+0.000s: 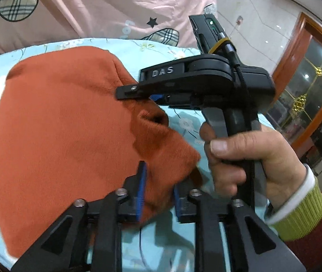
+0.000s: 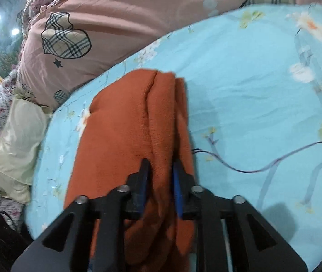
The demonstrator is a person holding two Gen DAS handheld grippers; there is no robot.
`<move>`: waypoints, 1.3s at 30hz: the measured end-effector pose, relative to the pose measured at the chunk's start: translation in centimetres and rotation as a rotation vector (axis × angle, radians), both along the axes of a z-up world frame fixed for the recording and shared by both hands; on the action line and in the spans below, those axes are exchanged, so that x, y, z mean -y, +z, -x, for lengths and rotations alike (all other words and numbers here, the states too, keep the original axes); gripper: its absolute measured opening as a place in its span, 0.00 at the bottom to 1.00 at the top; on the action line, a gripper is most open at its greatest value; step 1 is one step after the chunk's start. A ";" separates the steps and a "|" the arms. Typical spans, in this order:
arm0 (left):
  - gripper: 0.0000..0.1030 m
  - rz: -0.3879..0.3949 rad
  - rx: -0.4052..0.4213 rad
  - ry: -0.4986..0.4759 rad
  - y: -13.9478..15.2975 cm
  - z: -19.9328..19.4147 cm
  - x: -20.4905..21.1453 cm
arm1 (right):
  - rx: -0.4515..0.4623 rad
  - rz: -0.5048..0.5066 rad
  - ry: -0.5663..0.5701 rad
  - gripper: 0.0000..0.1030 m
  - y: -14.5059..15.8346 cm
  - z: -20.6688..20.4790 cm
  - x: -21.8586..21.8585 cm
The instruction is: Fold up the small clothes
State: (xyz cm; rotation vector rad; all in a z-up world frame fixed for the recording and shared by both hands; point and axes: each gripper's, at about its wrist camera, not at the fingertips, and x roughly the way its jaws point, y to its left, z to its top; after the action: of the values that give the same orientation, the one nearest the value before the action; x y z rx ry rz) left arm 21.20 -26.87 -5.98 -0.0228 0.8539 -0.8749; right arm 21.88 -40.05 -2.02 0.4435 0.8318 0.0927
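Note:
An orange knit garment [image 1: 59,124] lies on the light blue floral sheet [image 1: 183,52], partly lifted and bunched at its right edge. My left gripper [image 1: 158,181] is shut on a fold of that garment between its blue pads [image 1: 141,190]. My right gripper [image 1: 142,93], held by a hand in the left wrist view, grips the same garment's edge farther up. In the right wrist view my right gripper [image 2: 159,176] is shut on a thick fold of the orange garment [image 2: 129,122], which hangs down between the fingers.
A pink quilt with plaid hearts [image 2: 115,22] is bunched along the far side of the bed. A pale yellow pillow [image 2: 18,149] sits at the left. A thin dark cord [image 2: 262,167] lies across the sheet [image 2: 251,90]. A wooden-framed glass cabinet [image 1: 308,90] stands at the right.

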 end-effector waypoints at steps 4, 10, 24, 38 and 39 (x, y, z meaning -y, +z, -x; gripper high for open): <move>0.62 0.003 0.046 0.067 1.5 0.4 -5.2 | 0.024 0.019 0.012 0.75 0.8 1.9 -0.2; 0.89 -0.007 0.007 0.268 1.1 -4.2 -12.4 | -0.042 -0.023 0.089 0.76 -1.1 0.6 -1.3; 0.50 0.110 -0.282 0.216 -5.7 -13.9 -11.9 | -0.087 -0.194 0.093 0.32 -3.2 -2.0 -1.4; 0.25 0.111 -0.064 0.329 2.8 -4.4 -25.7 | 0.003 -0.262 0.364 0.28 -1.5 -1.5 -19.0; 0.25 0.109 -0.066 0.353 2.8 -3.8 -27.4 | -0.002 -0.263 0.383 0.28 -1.7 -1.6 -20.2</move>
State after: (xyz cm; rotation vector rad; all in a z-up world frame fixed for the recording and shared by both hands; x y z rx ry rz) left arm 24.98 0.50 -3.18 -0.2913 0.8316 -0.5895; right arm 23.50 -19.88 -3.72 0.5257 0.9022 0.5605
